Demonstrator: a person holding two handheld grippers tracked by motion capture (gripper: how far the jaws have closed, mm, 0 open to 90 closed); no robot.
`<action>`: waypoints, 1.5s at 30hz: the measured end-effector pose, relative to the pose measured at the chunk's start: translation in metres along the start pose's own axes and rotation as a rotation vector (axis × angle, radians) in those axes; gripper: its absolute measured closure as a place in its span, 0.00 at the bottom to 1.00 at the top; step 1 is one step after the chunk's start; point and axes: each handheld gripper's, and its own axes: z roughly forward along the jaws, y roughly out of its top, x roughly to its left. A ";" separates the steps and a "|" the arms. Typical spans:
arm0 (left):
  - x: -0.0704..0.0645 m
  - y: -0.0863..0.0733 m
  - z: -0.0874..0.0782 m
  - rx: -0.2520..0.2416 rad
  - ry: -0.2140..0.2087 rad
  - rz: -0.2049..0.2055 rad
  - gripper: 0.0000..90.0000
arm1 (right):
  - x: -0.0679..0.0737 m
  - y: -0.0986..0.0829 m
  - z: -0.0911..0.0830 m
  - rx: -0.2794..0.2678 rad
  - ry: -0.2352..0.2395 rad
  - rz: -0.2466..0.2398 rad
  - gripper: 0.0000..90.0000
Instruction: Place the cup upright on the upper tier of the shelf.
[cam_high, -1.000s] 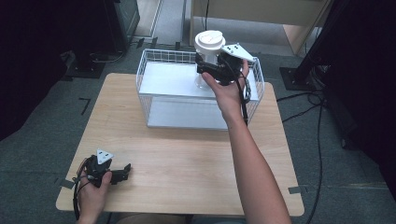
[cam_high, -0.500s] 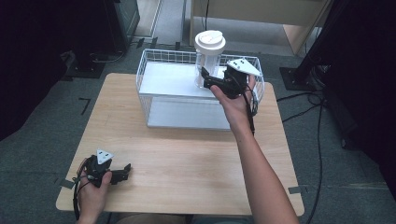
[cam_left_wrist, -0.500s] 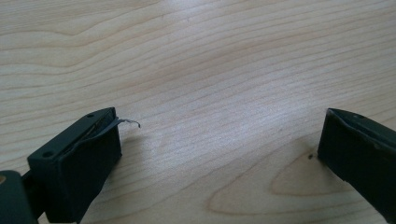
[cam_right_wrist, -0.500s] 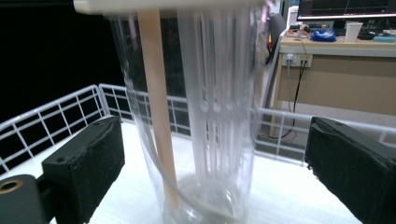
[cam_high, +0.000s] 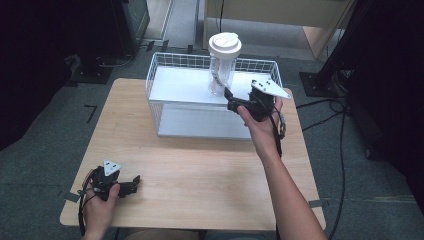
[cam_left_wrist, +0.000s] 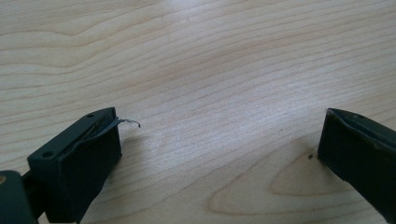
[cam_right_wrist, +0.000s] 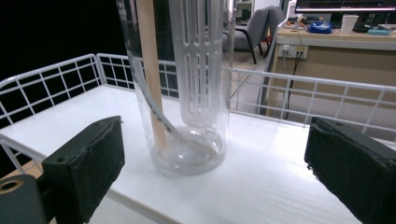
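A tall clear bottle (cam_high: 221, 70) with a white lid stands upright inside the white wire basket (cam_high: 165, 62) at the table's back. In the right gripper view the bottle's base (cam_right_wrist: 189, 154) stands just ahead, between the wide-apart jaws, with a slotted inner tube and a wooden stick inside. My right gripper (cam_high: 229, 97) is open, just in front and right of the bottle, apart from it. My left gripper (cam_high: 135, 182) rests open on the wooden table (cam_high: 200, 170) near its front left corner; the left gripper view looks down on bare wood (cam_left_wrist: 210, 93) between the jaws.
The basket's white floor (cam_right_wrist: 261, 182) has free room beside the bottle; its wire rim (cam_right_wrist: 46, 74) rings it. Dark floor, cables and black stands surround the table. A desk with chairs shows far behind in the right gripper view.
The right gripper has let go of the bottle and drawn back toward the right front. The bottle now stands on its own in the basket. The left gripper has not moved.
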 end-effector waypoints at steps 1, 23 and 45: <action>0.000 0.000 0.000 0.001 0.000 0.002 0.00 | -0.002 -0.004 -0.006 0.004 -0.002 0.000 0.06; 0.000 0.000 0.000 0.000 0.000 0.000 0.00 | -0.023 -0.045 -0.059 0.021 -0.042 -0.031 0.06; 0.000 0.000 0.000 0.002 -0.001 -0.001 0.00 | -0.052 -0.097 -0.106 0.059 -0.096 -0.001 0.06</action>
